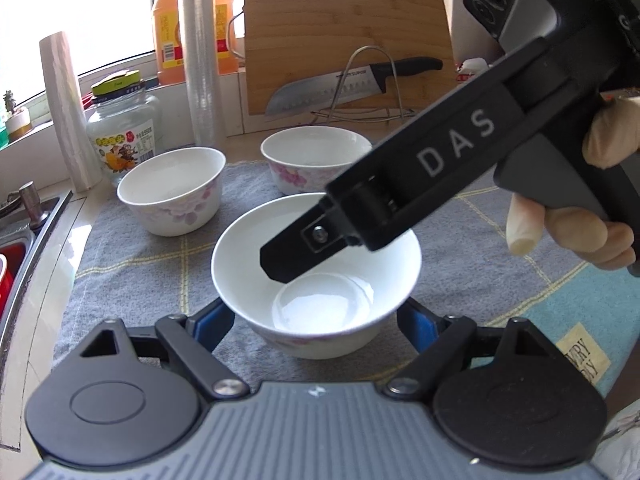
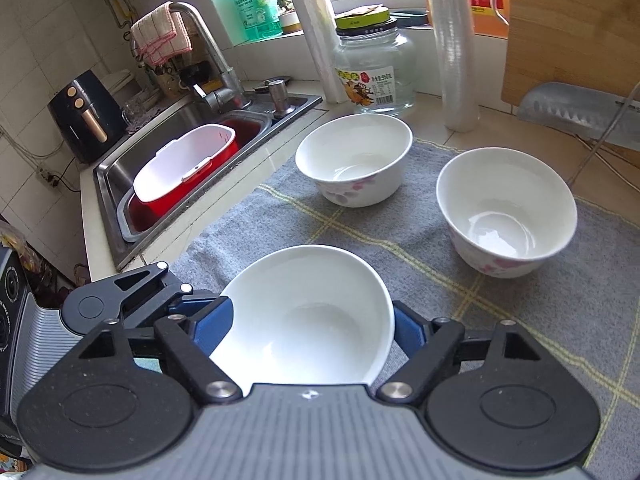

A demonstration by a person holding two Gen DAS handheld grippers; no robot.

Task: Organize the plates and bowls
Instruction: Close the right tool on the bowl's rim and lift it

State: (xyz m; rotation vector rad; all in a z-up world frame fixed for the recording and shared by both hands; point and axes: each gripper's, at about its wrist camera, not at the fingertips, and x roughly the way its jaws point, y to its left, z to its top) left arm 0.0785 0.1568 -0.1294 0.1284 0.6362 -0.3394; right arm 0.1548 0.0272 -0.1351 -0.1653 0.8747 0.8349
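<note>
Status: little is sorted yet. The table (image 2: 280,152) carries a grey cloth (image 2: 440,280) with three bowls on it, all apart and none nested; no plates are in view. The two far bowls (image 2: 354,160) (image 2: 506,212) stand untouched near the back. The near bowl (image 1: 316,292) sits at the cloth's front edge. Your left claw (image 1: 316,320) clasps its sides. Your right claw (image 2: 308,328) straddles its rim at medium width; I cannot tell whether it presses. My judgement: stacking remains entirely.
</note>
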